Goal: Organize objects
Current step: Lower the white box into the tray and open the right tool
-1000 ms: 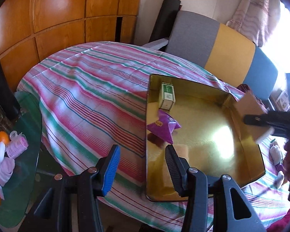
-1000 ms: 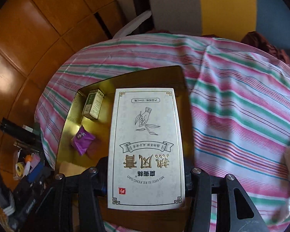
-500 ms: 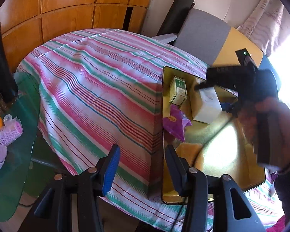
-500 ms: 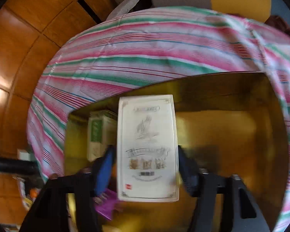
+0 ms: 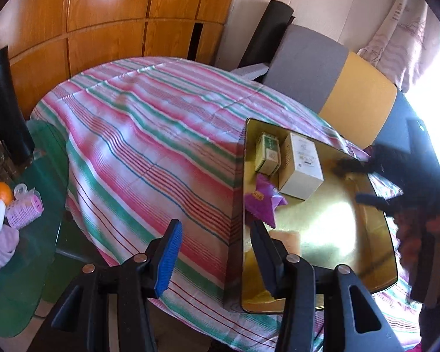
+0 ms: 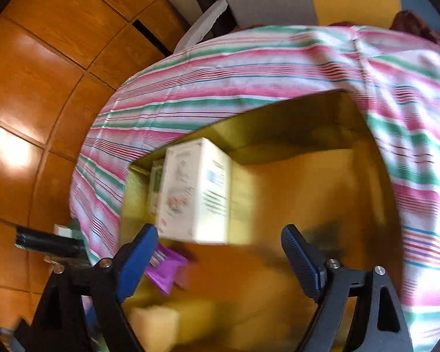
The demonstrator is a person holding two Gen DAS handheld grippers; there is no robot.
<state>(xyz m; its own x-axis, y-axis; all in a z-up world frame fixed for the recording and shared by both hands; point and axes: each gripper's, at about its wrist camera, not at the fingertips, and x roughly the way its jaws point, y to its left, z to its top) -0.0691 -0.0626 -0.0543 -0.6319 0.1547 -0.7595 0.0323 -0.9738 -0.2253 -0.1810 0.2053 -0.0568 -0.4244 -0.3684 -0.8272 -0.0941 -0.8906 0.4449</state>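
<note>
The white box [image 5: 302, 165] lies flat inside the gold tray [image 5: 366, 252], near its far left corner. It is a smooth cardboard block, long and rectangular, with faint print on its top face. Just beside it, on its left, I see a smaller green-and-cream box [image 5: 268, 154], also cardboard. In front of both sits a crinkled purple packet [image 5: 262, 202] with a zigzag edge. The tray itself is shiny, shallow and rectangular with rounded corners and low walls, and it mirrors the light.

My right gripper [image 6: 220, 259] hangs over the tray, its fingers [image 6: 138, 259] opening wide, nothing between them; the white box [image 6: 195, 192] sits clear ahead of the tips. My left gripper [image 5: 214, 255] hovers at the tray's near left edge, its fingers [image 5: 168, 256] partly spread and empty.

The tray rests on a bench covered by a striped cloth [image 5: 149, 135] of pink, green and white, soft and creased.
</note>
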